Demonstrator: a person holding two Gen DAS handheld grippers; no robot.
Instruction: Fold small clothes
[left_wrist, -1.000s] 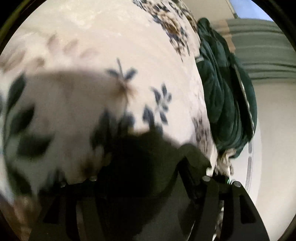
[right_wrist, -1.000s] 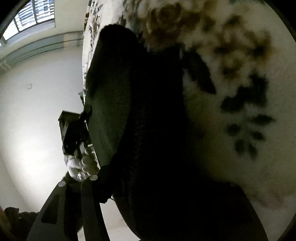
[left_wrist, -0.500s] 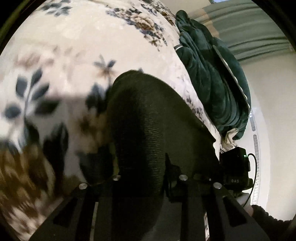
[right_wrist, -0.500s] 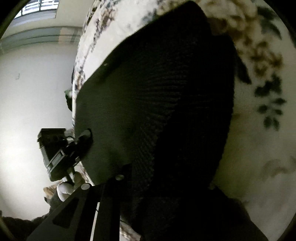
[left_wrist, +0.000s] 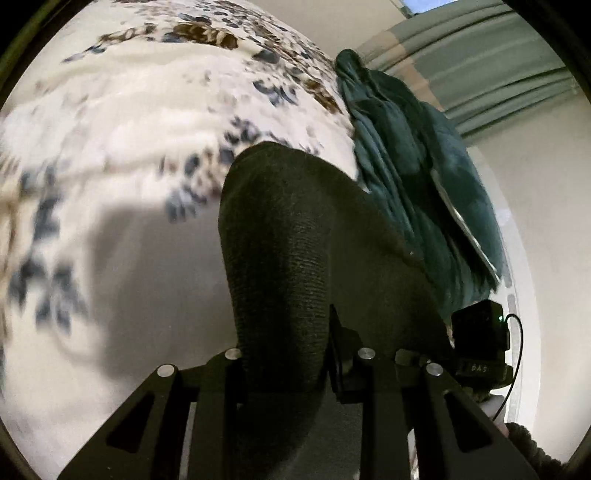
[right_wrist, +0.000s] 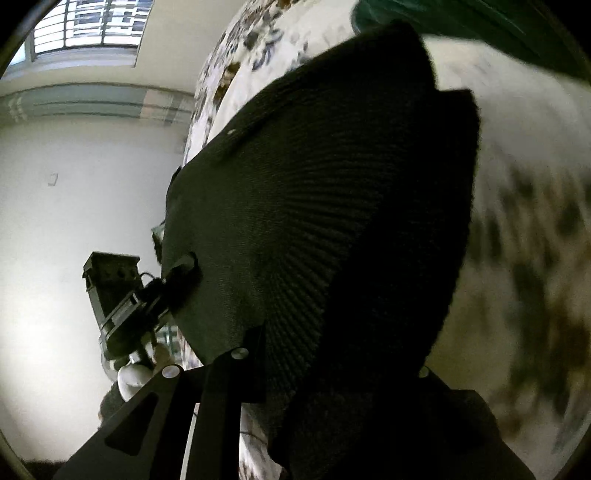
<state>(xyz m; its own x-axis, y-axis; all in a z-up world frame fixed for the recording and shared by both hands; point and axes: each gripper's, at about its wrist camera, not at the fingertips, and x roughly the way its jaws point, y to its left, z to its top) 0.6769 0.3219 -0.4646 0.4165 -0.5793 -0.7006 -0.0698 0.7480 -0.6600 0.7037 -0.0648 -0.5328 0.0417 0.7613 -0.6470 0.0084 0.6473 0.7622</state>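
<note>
The left tool (left_wrist: 284, 369) grips a dark knit garment (left_wrist: 295, 240), its jaws having just closed on the cloth between them. Beyond lies a floral bedspread (left_wrist: 147, 110), with a rumpled green blanket (left_wrist: 413, 166) alongside.

White walls (right_wrist: 74, 221), barred window (right_wrist: 92, 22), perhaps daylight

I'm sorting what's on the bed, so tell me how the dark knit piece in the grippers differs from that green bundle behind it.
The dark knit garment is near-black with fine ribbing; the green blanket is teal and plush. The garment is clamped by the left gripper and the right gripper, stretched between them; the blanket lies bunched and untouched on the floral bedspread. Both are soft fabric.
</note>
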